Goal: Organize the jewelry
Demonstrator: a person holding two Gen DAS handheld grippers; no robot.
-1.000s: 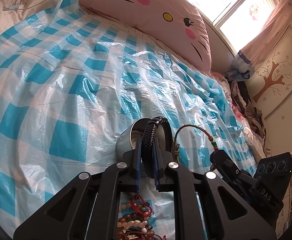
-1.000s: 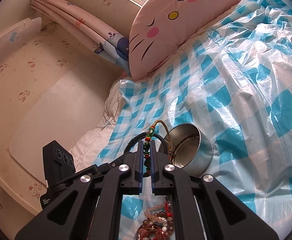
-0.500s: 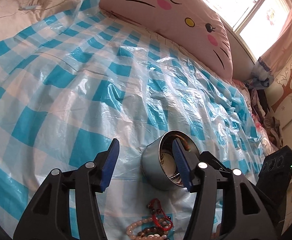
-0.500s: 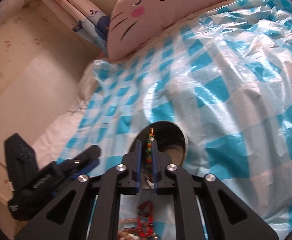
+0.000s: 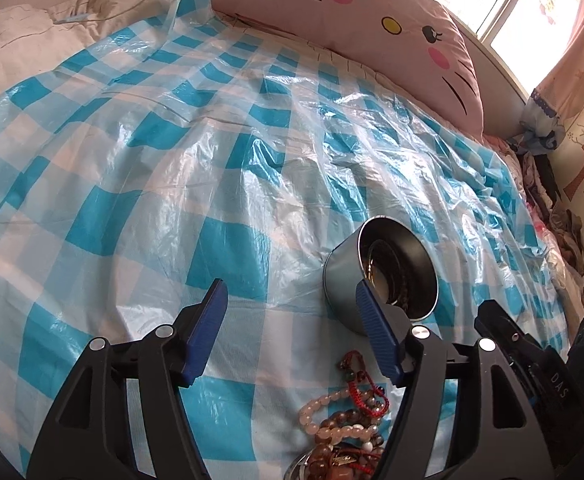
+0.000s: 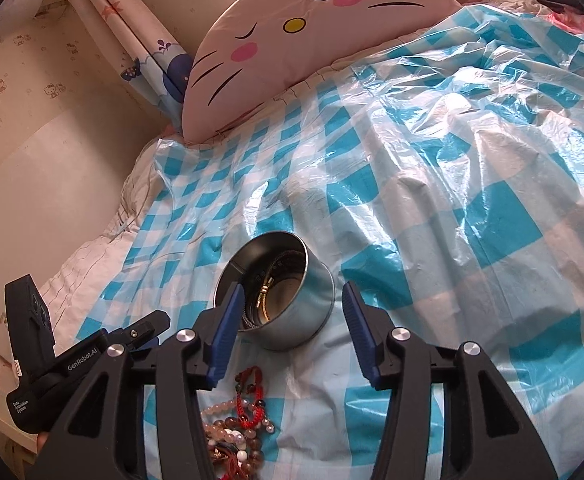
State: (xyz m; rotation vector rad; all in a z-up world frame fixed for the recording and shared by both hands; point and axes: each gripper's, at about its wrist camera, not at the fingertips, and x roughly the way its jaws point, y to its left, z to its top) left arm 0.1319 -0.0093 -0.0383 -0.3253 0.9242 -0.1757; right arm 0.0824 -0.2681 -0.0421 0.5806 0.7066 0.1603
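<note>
A round metal tin [image 5: 379, 276] [image 6: 280, 288] stands on the checked plastic sheet, with a black braided bracelet [image 5: 401, 280] and a cord bracelet with a gold clasp [image 6: 266, 294] lying inside. My left gripper [image 5: 290, 292] hovers just left of the tin, its jaws opening with nothing between them. My right gripper [image 6: 292, 292] is low in front of the tin, its jaws opening too, and its pads press on nothing. A heap of bead and red-cord bracelets [image 5: 347, 424] [image 6: 240, 412] lies on the sheet under both grippers.
The blue-and-white plastic sheet [image 5: 212, 160] covers the bed. A pink cat-face pillow [image 5: 371, 20] lies at the head, with a window behind it. A curtain [image 6: 132, 40] and wall run along the bed's edge. Clothes [image 5: 563, 220] are piled at the far side.
The left gripper let go of the black braided bracelet and the right let go of the beaded cord bracelet. Both bracelets now lie in the tin, and both jaws stand apart.
</note>
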